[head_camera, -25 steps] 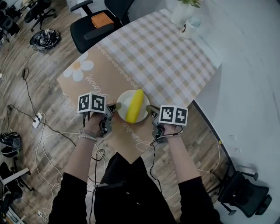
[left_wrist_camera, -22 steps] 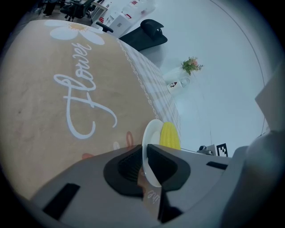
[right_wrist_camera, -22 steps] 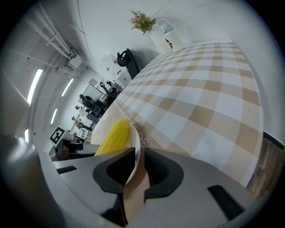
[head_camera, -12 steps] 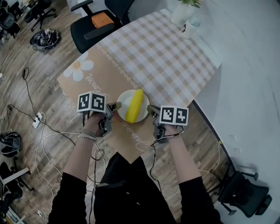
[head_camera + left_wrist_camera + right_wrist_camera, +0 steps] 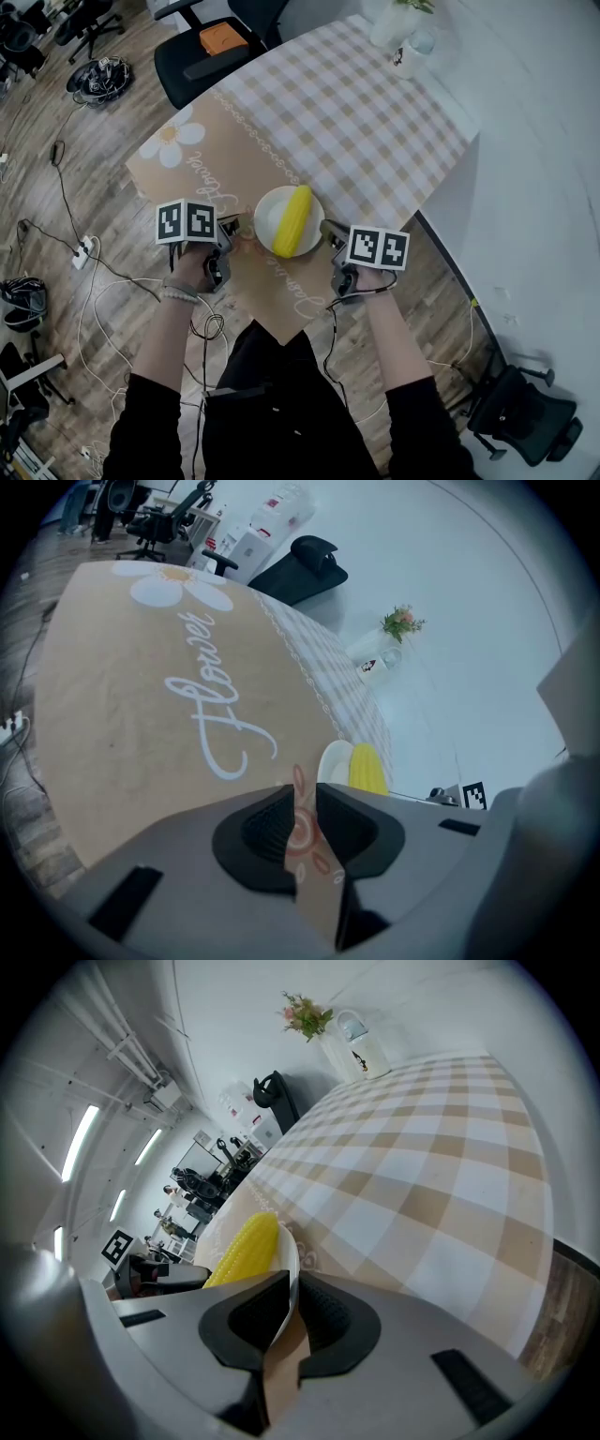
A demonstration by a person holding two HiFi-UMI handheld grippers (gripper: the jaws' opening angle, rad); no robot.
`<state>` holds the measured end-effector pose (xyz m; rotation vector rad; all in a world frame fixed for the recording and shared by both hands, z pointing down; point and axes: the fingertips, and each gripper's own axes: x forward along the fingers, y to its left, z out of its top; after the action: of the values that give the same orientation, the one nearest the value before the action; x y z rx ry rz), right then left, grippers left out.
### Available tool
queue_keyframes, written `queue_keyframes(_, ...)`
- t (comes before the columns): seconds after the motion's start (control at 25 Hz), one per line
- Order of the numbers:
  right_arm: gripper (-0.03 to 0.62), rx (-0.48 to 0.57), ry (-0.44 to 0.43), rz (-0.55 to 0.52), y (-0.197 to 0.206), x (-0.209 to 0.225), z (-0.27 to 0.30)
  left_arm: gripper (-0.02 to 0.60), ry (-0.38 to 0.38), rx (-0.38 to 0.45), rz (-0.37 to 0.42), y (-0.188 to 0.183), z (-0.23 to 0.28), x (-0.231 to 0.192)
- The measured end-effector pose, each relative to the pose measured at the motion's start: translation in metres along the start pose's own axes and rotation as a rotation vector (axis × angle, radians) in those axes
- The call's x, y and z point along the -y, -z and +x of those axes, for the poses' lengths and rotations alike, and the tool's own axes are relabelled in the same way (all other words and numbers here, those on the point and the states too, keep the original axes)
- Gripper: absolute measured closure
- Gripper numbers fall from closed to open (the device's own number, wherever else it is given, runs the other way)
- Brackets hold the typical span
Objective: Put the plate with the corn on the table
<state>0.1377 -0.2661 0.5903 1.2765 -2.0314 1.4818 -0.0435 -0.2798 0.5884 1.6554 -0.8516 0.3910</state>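
A white plate (image 5: 269, 212) with a yellow corn cob (image 5: 292, 220) lies on the tan tablecloth (image 5: 216, 155) near the table's near corner. My left gripper (image 5: 228, 228) sits a little left of the plate and is shut on a fold of the tablecloth (image 5: 305, 832); the plate (image 5: 333, 759) and corn (image 5: 367, 768) lie beyond it. At the plate's right edge, my right gripper (image 5: 328, 229) is shut. The plate's thin white rim (image 5: 292, 1258) runs into its jaws (image 5: 289, 1321) together with tan cloth, and the corn (image 5: 242, 1246) lies just past them.
The cloth turns to beige checks (image 5: 366, 122) farther on. A white vase (image 5: 389, 23) and a jug (image 5: 412, 52) stand at the far corner. A black chair with an orange thing on it (image 5: 202, 52) is at the far left. Cables (image 5: 84, 253) cross the wooden floor.
My left gripper has moved left, away from the plate's rim. The plate, corn and right gripper have shifted slightly farther onto the table.
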Motion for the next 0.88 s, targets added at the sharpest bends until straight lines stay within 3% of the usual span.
queue_keyframes(0.24, 0.546, 0.117, 0.113, -0.126, -0.014, 0.006, -0.019, 0.561, -0.014, 0.164, 0.152, -0.013, -0.031, 0.01)
queue_keyframes(0.68, 0.551, 0.41, 0.099, -0.23, -0.049, -0.034, -0.087, 0.568, -0.006, 0.351, 0.532, -0.016, -0.074, 0.099)
queue_keyframes(0.88, 0.551, 0.504, 0.106, -0.33, -0.053, -0.06, -0.124, 0.569, 0.009, 0.464, 0.623, -0.02, -0.105, 0.142)
